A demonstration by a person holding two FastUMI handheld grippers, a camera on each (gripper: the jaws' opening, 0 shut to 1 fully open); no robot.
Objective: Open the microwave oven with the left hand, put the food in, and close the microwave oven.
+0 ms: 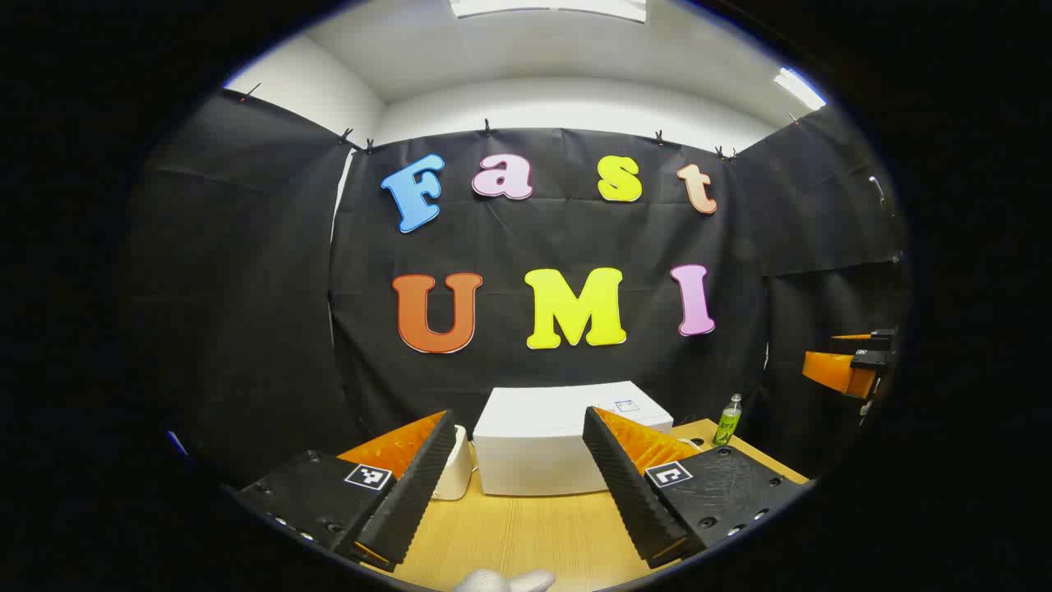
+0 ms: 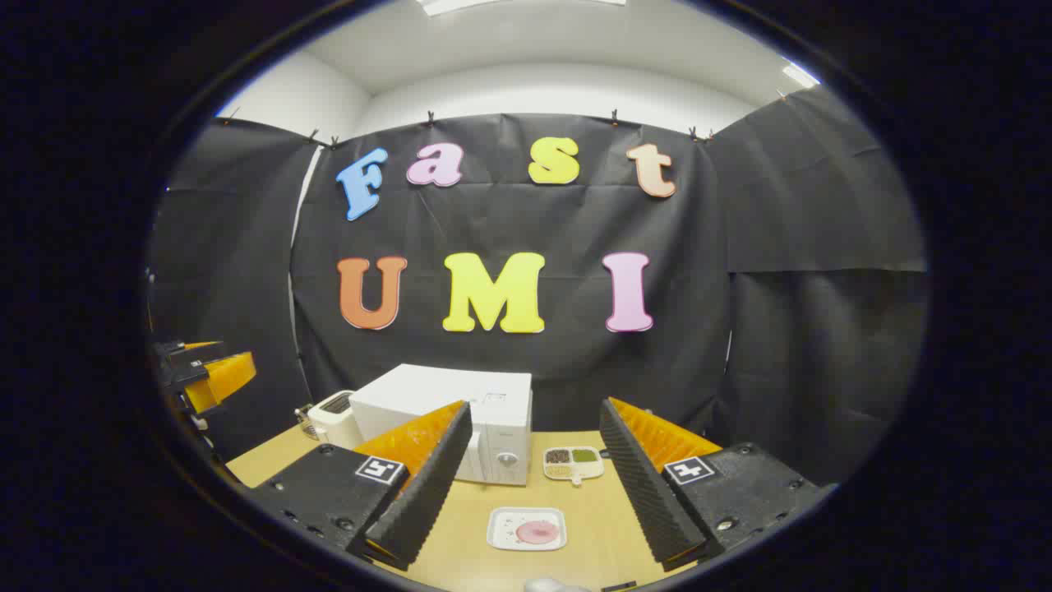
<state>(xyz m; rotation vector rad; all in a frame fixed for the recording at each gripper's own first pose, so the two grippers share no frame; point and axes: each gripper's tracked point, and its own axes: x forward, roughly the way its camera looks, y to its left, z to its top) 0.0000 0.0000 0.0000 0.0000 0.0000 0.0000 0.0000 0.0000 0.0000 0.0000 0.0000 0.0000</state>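
Observation:
The white microwave stands at the back of the wooden table with its door closed and its dial panel facing me. A white plate with a pink round food lies in front of it, between and below my right gripper's open, empty fingers. In the left gripper view the microwave sits straight ahead. My left gripper is held open above the table, well short of the microwave, with nothing in it. The right gripper hangs in the air at the far right.
A white divided tray of grains sits right of the microwave. A small white toaster-like appliance stands to the microwave's left. A green bottle stands at the table's back right. The left gripper hovers at the far left.

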